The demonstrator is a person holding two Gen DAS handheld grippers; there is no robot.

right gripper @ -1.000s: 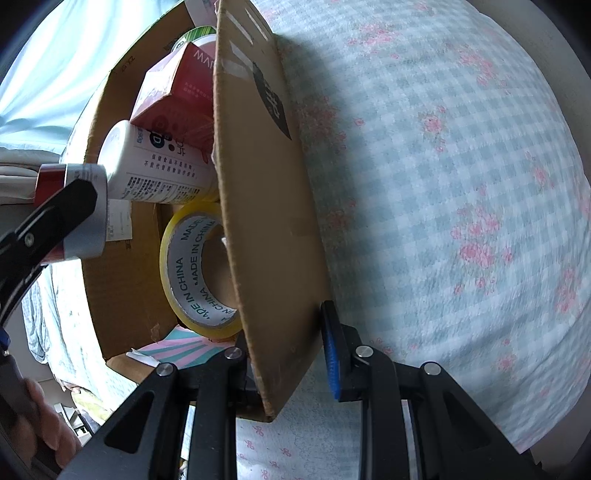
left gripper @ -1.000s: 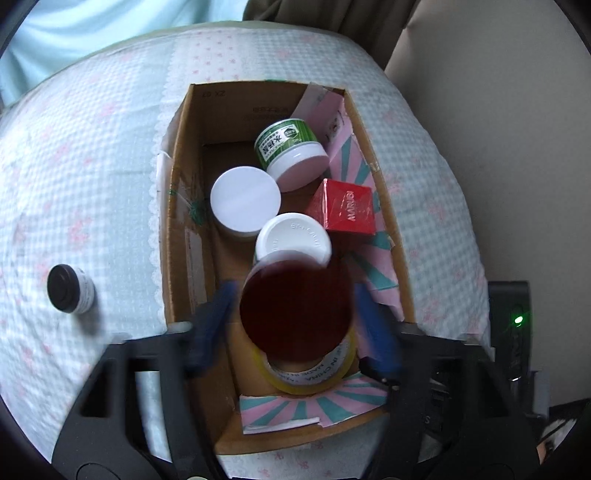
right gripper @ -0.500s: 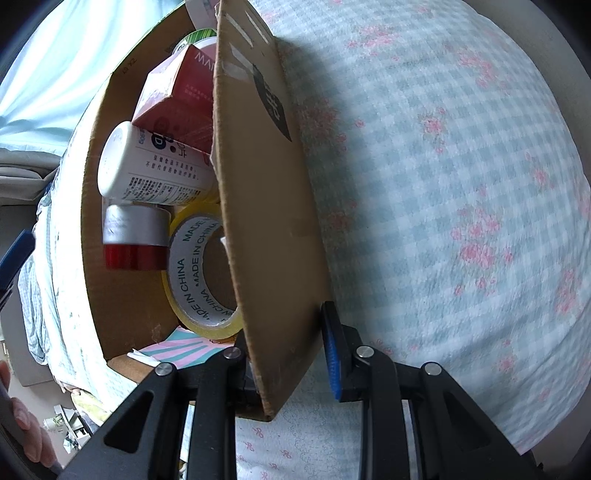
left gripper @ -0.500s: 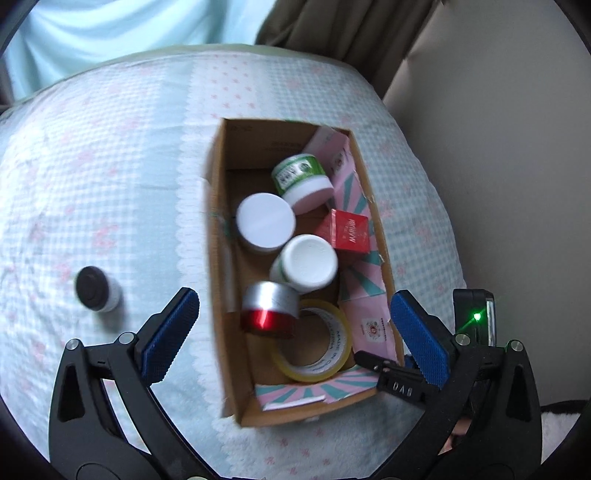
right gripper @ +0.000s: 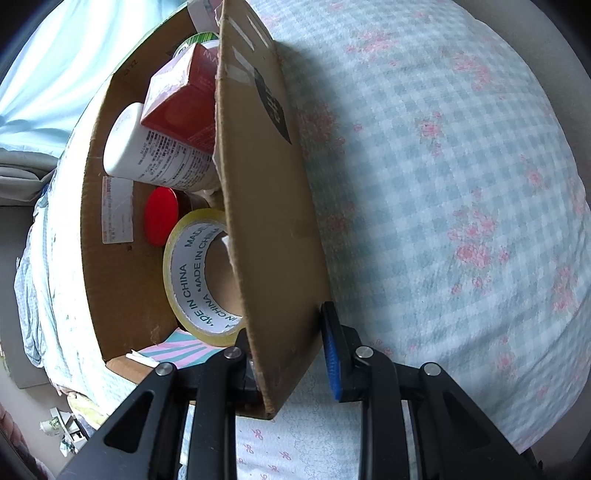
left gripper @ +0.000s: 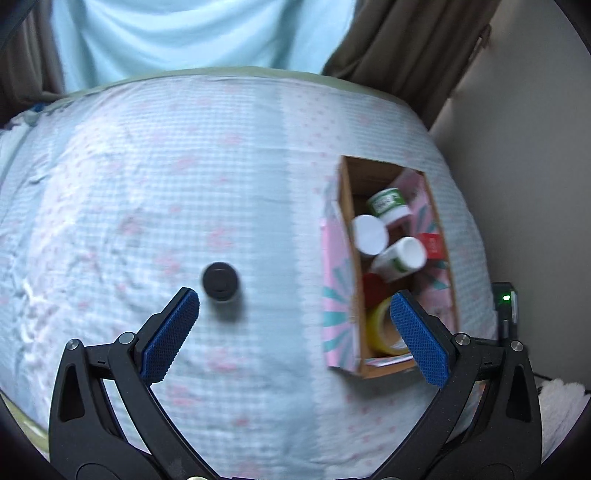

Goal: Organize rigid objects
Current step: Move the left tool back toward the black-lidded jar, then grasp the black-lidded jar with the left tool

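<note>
A cardboard box (left gripper: 349, 236) stands on the checked cloth at the right of the left wrist view. It holds a green-labelled jar (left gripper: 388, 203), a white-lidded jar (left gripper: 369, 230), a white bottle (left gripper: 400, 256), a red carton (left gripper: 432, 243), a red-capped can (left gripper: 375, 288) and a yellow tape roll (left gripper: 380, 328). A small black-lidded jar (left gripper: 219, 282) sits alone on the cloth, just ahead of my open, empty left gripper (left gripper: 295, 332). My right gripper (right gripper: 284, 339) is shut on the box's side wall (right gripper: 269, 206). That view shows the tape roll (right gripper: 195, 280), the can (right gripper: 160, 216), the bottle (right gripper: 155, 155) and the carton (right gripper: 184, 99).
A black device with a green light (left gripper: 506, 299) stands right of the box. A curtain (left gripper: 192, 33) and a wall (left gripper: 535, 129) lie beyond the bed's far edge. Floor clutter (right gripper: 62, 428) shows at the lower left of the right wrist view.
My left gripper let go of the red-capped can in the box, opened wide, rose and swung left over the cloth toward the small black-lidded jar. The right gripper held still.
</note>
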